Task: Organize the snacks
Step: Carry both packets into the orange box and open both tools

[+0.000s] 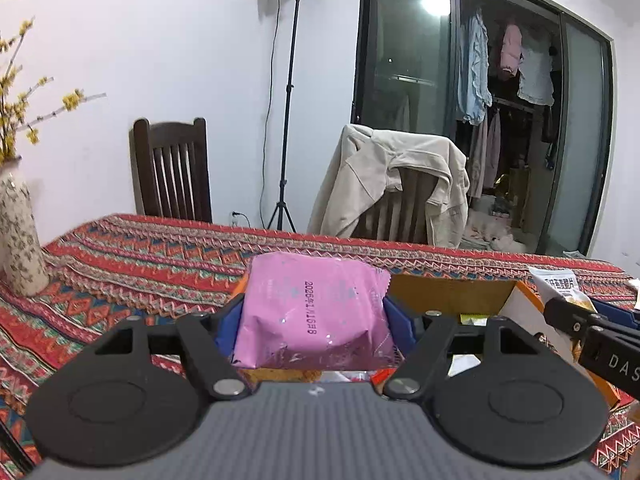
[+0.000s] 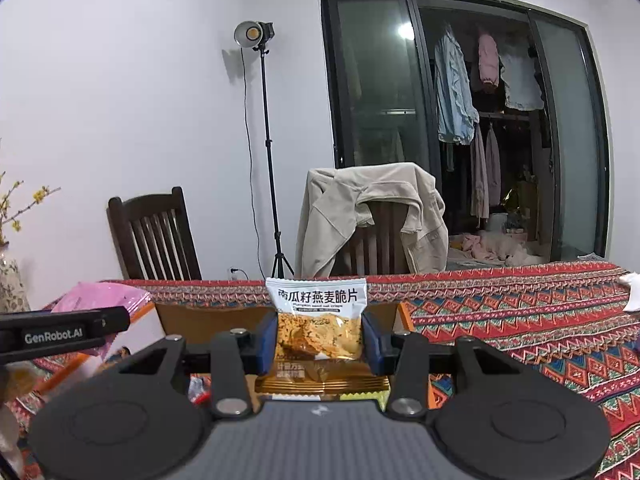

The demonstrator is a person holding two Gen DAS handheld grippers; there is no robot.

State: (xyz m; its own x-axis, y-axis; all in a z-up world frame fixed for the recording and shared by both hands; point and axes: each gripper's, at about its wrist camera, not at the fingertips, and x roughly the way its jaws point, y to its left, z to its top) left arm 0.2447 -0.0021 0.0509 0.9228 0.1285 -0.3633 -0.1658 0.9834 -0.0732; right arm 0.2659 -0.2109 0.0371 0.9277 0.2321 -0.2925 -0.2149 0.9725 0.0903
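Observation:
My left gripper (image 1: pixel 314 312) is shut on a pink snack packet (image 1: pixel 312 312) with a printed date, held above an open cardboard box (image 1: pixel 448 292) with orange edges. My right gripper (image 2: pixel 320 340) is shut on a white and gold oat-crisp packet (image 2: pixel 318 328), held over the same box (image 2: pixel 188 320). The oat-crisp packet (image 1: pixel 560 288) and right gripper show at the right of the left wrist view. The pink packet (image 2: pixel 100 296) and the left gripper show at the left of the right wrist view. Other snacks lie in the box, mostly hidden.
The table has a red patterned cloth (image 1: pixel 140 256). A patterned vase (image 1: pixel 18 236) with yellow flowers stands at the left. Two wooden chairs (image 1: pixel 172 168) stand behind, one draped with a beige jacket (image 1: pixel 392 176). A light stand (image 1: pixel 290 100) is by the wall.

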